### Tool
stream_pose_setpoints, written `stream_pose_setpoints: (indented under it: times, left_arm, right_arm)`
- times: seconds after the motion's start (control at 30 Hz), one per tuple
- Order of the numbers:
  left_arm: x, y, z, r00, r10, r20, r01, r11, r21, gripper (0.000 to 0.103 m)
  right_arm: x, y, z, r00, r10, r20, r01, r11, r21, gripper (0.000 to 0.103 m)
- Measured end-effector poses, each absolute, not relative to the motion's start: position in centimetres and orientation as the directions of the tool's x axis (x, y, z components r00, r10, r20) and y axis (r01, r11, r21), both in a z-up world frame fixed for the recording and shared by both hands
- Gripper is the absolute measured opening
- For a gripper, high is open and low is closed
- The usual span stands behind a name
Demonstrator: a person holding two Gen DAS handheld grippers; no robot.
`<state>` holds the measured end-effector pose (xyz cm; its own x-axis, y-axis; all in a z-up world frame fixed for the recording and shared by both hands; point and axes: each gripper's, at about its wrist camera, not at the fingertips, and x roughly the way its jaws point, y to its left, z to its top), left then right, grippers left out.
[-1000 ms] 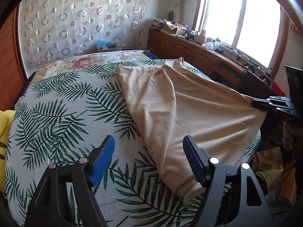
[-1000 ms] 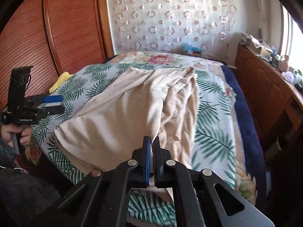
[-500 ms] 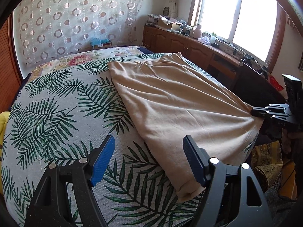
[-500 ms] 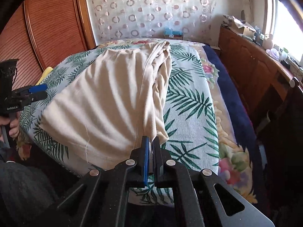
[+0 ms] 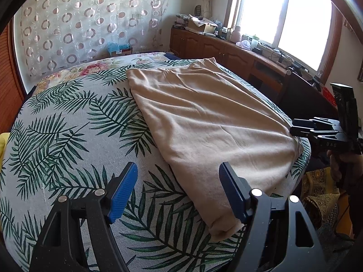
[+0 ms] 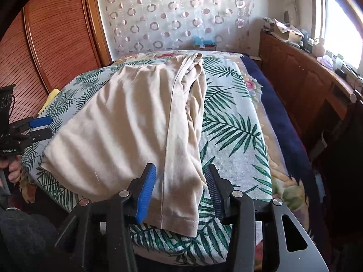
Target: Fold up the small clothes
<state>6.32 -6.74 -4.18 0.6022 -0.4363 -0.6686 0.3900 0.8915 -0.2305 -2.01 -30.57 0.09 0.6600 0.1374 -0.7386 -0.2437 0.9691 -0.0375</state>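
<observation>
A beige garment (image 5: pixel 211 124) lies spread flat on the palm-leaf bed cover (image 5: pixel 68 136), with its near edge at the foot of the bed. In the right wrist view the beige garment (image 6: pixel 127 131) shows a folded strip along its right side. My left gripper (image 5: pixel 178 190) is open and empty, just above the garment's near left corner. My right gripper (image 6: pixel 181 192) is open, its fingers astride the garment's near right corner, not holding it. The right gripper also shows in the left wrist view (image 5: pixel 304 128), and the left gripper in the right wrist view (image 6: pixel 40 127).
A wooden cabinet (image 5: pixel 226 49) with clutter runs under the window on the right. A wooden wardrobe (image 6: pixel 52 40) stands on the left. A yellow item (image 6: pixel 51 97) lies at the bed's left edge. A patterned curtain (image 5: pixel 90 22) hangs behind the bed.
My right gripper pulled the garment flat toward the foot of the bed, then opened and let go of its corner. The left gripper stayed open.
</observation>
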Motion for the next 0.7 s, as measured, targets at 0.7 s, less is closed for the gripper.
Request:
stream_pose_setpoints:
  times: [0.7]
  left_arm:
    - [5.3, -7.8, -6.3, 0.522, -0.488, -0.699, 0.436, 0.858, -0.273, 0.062]
  right_arm:
    - [-0.9, -30.1, -1.7, 0.630, 0.126, -0.766, -0.248, 0.968, -0.044, 0.048]
